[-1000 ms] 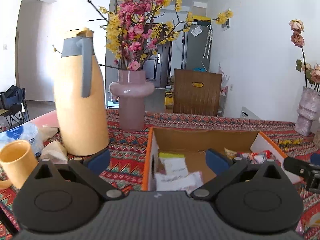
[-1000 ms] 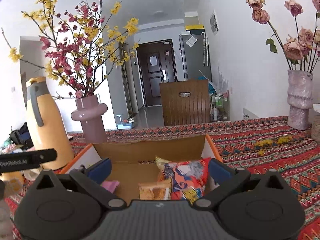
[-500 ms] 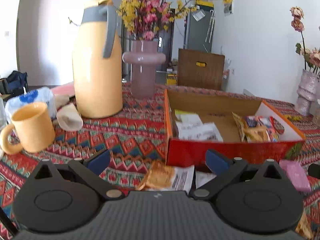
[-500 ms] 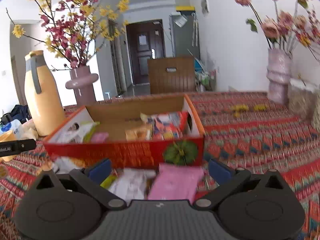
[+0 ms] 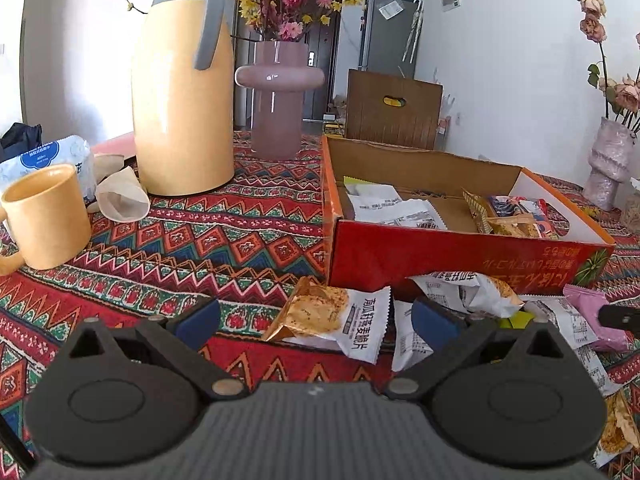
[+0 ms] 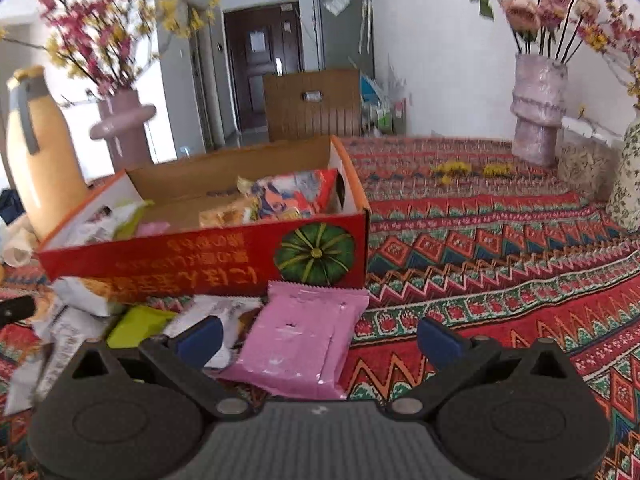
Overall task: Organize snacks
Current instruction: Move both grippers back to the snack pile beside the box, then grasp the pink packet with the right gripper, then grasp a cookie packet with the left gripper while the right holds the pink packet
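Note:
A red cardboard box (image 5: 460, 256) with an open top holds several snack packets; it also shows in the right wrist view (image 6: 200, 256). Loose packets lie on the cloth in front of it. A gold-and-white cracker packet (image 5: 336, 316) lies between the open fingers of my left gripper (image 5: 316, 322), which is empty. A pink packet (image 6: 300, 340) lies between the open fingers of my right gripper (image 6: 320, 338), also empty; it shows at the right edge of the left wrist view (image 5: 592, 312). White and green packets (image 6: 140, 324) lie to its left.
A tall yellow jug (image 5: 180, 80), a pink vase (image 5: 278, 96) and a yellow mug (image 5: 44, 216) stand left of the box, with crumpled paper cups (image 5: 120, 196). A grey-pink vase of roses (image 6: 538, 108) and a jar (image 6: 584, 156) stand at the right. Patterned tablecloth (image 6: 500, 248) covers the table.
Both grippers have pulled back from over the box and dropped low toward the loose packets in front of it. Both stay open and empty.

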Demonstrator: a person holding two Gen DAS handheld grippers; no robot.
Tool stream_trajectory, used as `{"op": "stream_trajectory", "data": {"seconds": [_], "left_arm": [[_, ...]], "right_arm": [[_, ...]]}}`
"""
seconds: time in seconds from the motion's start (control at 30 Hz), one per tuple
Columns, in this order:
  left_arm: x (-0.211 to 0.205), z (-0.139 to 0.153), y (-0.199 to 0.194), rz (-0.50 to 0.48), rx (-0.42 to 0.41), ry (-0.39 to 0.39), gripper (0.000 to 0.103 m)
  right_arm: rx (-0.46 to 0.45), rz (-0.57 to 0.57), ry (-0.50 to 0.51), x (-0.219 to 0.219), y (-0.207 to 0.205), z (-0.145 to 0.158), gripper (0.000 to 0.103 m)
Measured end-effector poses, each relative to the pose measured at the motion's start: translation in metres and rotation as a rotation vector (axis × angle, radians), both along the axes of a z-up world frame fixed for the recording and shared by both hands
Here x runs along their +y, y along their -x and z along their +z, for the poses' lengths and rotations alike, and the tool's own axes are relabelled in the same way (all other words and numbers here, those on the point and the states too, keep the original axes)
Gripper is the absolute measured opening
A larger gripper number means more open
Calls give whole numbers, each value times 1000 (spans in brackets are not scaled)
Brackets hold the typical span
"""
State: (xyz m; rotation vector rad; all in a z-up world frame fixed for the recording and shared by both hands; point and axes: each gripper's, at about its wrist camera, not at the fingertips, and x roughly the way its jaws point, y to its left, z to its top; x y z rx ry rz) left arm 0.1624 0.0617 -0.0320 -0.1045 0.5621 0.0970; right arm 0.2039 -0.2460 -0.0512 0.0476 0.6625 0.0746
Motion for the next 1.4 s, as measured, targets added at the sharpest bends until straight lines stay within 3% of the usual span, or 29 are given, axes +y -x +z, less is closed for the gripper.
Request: {"op": "stream_trajectory", "data": {"seconds": [0.27, 0.6, 0.63, 0.7, 0.73, 0.93, 1.17, 1.4], "left_arm": [[0, -1, -2, -4, 9, 3, 103], [0, -2, -3, -2, 21, 5, 103], [0, -2, -4, -2, 21, 4, 103], [0, -2, -3, -3, 21, 5, 103], [0, -2, -4, -2, 23, 5, 103], [-1, 2, -6, -21, 68, -3, 103], [-7, 10, -29, -51, 144, -114, 103], [-4, -1, -60, -79, 259, -86, 103]], "right_arm": [[122, -19, 41, 7, -30, -24, 103], [104, -4, 67, 11, -33, -27, 103], [99, 1, 61, 11, -32, -27, 99], [67, 15, 53, 10, -26, -24, 78], [52, 28, 41, 10, -23, -23, 60], [-45, 16, 2, 6, -7, -16, 60], [-92, -6, -49, -4, -2, -11, 60], [-107, -7, -75, -8, 0, -10, 60]]}}
